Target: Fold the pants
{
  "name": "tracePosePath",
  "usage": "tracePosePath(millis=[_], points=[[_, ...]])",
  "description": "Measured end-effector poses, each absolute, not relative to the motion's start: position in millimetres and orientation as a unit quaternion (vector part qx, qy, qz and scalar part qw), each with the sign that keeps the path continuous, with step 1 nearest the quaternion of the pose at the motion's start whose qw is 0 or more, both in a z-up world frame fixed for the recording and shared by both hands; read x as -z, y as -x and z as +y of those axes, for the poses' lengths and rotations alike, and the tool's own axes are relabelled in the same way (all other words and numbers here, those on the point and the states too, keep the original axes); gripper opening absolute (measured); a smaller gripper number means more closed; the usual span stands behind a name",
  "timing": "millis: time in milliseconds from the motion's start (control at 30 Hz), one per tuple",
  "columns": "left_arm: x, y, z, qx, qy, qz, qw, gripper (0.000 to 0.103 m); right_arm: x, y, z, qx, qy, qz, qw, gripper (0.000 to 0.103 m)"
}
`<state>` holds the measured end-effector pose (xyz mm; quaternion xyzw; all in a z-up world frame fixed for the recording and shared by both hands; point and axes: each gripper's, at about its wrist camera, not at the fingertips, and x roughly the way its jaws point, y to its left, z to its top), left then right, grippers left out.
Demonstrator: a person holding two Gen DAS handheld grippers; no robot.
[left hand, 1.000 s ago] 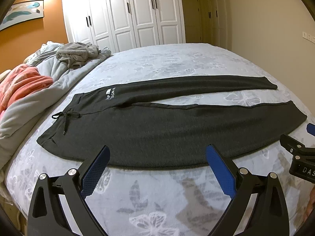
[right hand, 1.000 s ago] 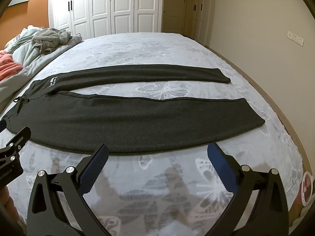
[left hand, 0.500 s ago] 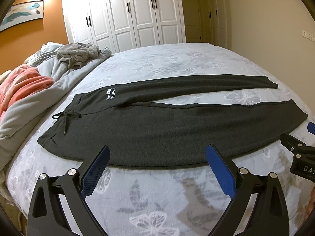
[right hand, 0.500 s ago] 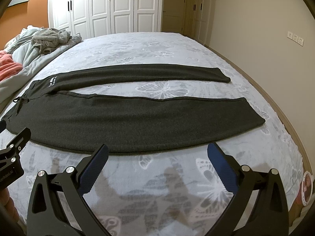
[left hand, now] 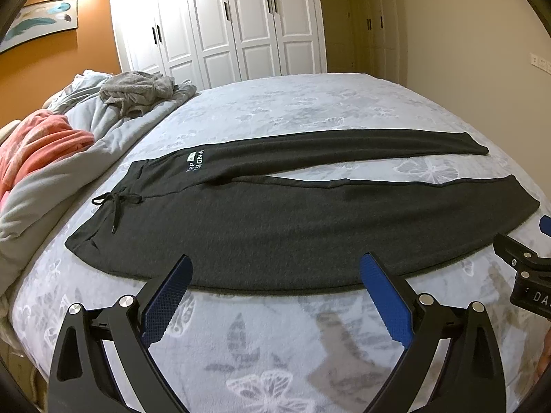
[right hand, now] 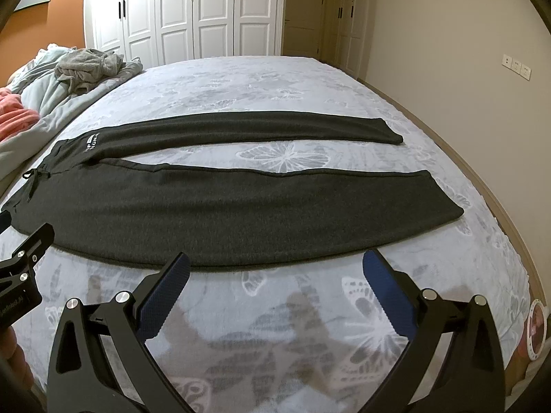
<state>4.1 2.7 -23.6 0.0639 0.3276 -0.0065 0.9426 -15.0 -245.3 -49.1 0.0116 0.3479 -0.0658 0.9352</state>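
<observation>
Dark grey pants (left hand: 275,220) lie flat across the bed, waistband with a black drawstring (left hand: 115,203) at the left, both legs spread apart toward the right. They also show in the right wrist view (right hand: 241,210). My left gripper (left hand: 275,272) is open and empty, hovering just short of the near leg's front edge. My right gripper (right hand: 275,268) is open and empty, also just short of that edge, nearer the cuff end (right hand: 444,203). Each gripper appears at the edge of the other's view.
The bed (left hand: 310,110) has a pale butterfly-print cover. A heap of grey and pink bedding and clothes (left hand: 69,130) lies along the left side. White wardrobe doors (left hand: 220,24) stand behind. The bed's right edge (right hand: 509,241) drops toward the wall.
Almost nothing: the left wrist view has shifted very slightly, and both grippers stay open in front of the pants.
</observation>
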Motion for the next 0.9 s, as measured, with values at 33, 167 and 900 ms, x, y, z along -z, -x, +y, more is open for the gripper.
tracePosePath(millis=[33,167,900], points=[[24.3,-3.6,3.8,0.007,-0.063,0.328,0.942,0.096,49.2,15.1,-245.3,0.066,-0.012,0.348,0.935,0.098],[23.9,-4.4,3.7,0.006,-0.064,0.328,0.942,0.096,49.2,15.4,-245.3,0.066,-0.011,0.348,0.935,0.098],[22.8,-5.9,4.4,0.005,-0.065,0.329,0.942,0.096,49.2,15.2,-245.6,0.067,-0.011,0.348,0.935,0.098]])
